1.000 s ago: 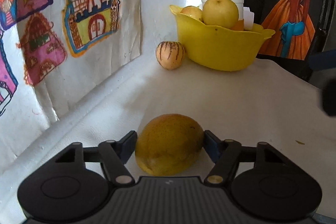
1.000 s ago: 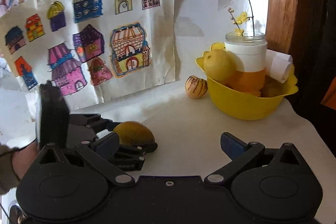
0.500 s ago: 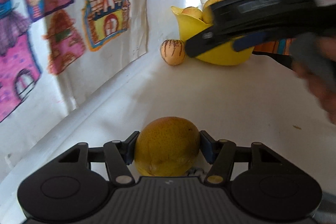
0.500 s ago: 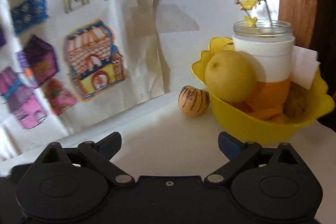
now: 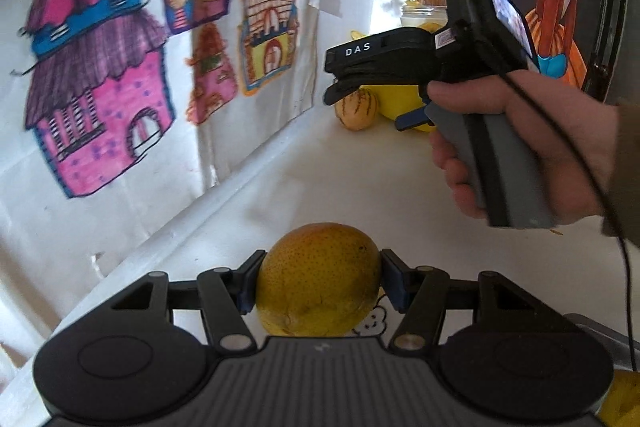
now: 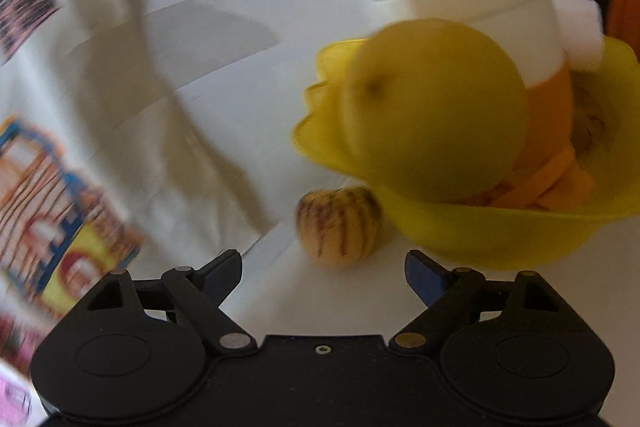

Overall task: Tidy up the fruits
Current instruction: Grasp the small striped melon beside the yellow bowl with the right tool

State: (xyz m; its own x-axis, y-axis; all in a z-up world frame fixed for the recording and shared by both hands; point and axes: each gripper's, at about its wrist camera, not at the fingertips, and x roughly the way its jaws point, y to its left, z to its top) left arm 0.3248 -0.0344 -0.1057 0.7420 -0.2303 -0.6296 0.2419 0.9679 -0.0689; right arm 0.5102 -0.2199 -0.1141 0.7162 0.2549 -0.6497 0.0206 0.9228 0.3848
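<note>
- Mango [image 5: 318,277] is clamped between the left gripper [image 5: 320,281] pads, half open.
- Right gripper [image 6: 324,277] jaws are closing, nothing between them.
- Striped fruit [image 6: 339,225] is seen just ahead of it, beside the bowl [image 6: 500,231].

Mango [image 5: 318,277] between my left pads: orange-yellow, dark-speckled. Ahead of my right gripper: cream melon [image 6: 339,223], brown stripes; yellow bowl [image 6: 500,231]; yellow pear [image 6: 436,107].
</note>
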